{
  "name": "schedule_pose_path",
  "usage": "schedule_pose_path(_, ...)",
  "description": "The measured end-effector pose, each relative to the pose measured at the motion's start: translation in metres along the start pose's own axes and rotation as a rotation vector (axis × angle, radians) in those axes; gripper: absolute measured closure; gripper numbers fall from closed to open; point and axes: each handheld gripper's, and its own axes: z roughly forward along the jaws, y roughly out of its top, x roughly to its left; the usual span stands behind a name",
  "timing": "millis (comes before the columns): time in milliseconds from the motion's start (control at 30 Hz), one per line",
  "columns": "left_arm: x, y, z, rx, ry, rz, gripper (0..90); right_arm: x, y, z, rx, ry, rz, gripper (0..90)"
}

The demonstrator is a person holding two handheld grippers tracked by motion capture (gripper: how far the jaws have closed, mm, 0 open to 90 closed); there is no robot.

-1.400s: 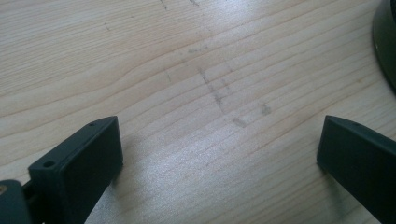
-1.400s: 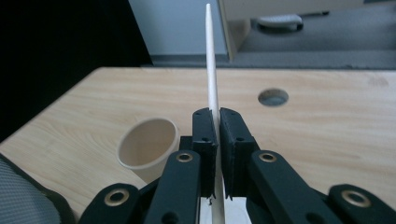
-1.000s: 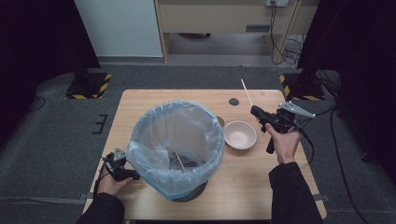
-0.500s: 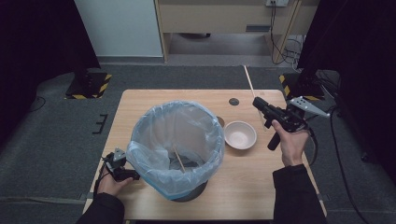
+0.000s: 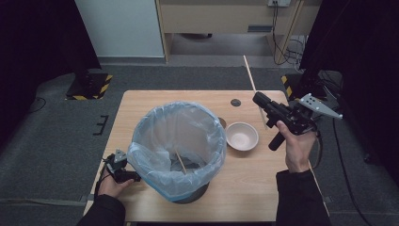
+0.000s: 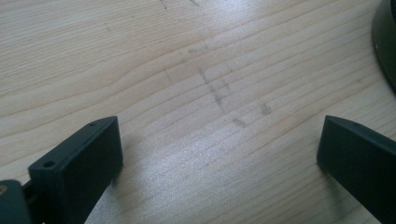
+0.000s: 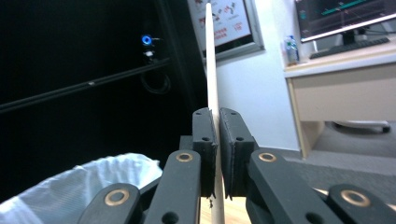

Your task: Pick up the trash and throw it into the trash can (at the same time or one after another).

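Note:
My right gripper [image 5: 260, 98] hangs above the table's right side, shut on a thin wooden stick [image 5: 249, 73] that points up and away. In the right gripper view the stick [image 7: 211, 56] stands clamped between the pads of the right gripper [image 7: 217, 112]. A bin with a pale blue liner [image 5: 141, 162] stands mid-table, and another stick [image 5: 180, 161] leans inside it. A white bowl [image 5: 242, 136] sits to its right. My left gripper [image 5: 123, 174] rests at the bin's lower left; its jaws [image 6: 219, 137] stand wide apart over bare wood.
A small dark round disc [image 5: 235, 102] lies on the table [image 5: 155, 101] behind the bowl. The bin's dark base [image 6: 387, 42] shows at the right edge of the left gripper view. The liner's rim [image 7: 93, 172] shows low in the right gripper view.
My right hand has risen and drifted right with the stick held, lifting the stick's tip higher. The left hand has stayed put.

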Motion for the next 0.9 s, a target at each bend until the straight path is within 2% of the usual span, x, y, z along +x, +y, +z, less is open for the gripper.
schedule_pose_path(333, 0.0, 0.0, 0.0, 0.0, 0.0, 0.0, 0.0, 0.026, 0.01, 0.002, -0.031, 0.084, -0.019, 85.9)
schedule_pose_path(367, 0.0, 0.0, 0.0, 0.0, 0.0, 0.0, 0.0, 0.032, 0.012, 0.003, -0.033, 0.104, -0.019, 85.9)
schedule_pose_path(467, 0.0, 0.0, 0.0, 0.0, 0.0, 0.0, 0.0, 0.039, 0.013, 0.004, -0.034, 0.12, -0.026, 85.9)
schedule_pose_path(500, 0.0, 0.0, 0.0, 0.0, 0.0, 0.0, 0.0, 0.045, 0.015, 0.006, -0.038, 0.142, -0.028, 85.9)
schedule_pose_path(767, 0.0, 0.0, 0.0, 0.0, 0.0, 0.0, 0.0, 0.065, 0.014, 0.016, -0.027, 0.191, -0.048, 85.9)
schedule_pose_path(900, 0.0, 0.0, 0.0, 0.0, 0.0, 0.0, 0.0, 0.07, 0.014, 0.02, -0.023, 0.209, -0.043, 85.8)
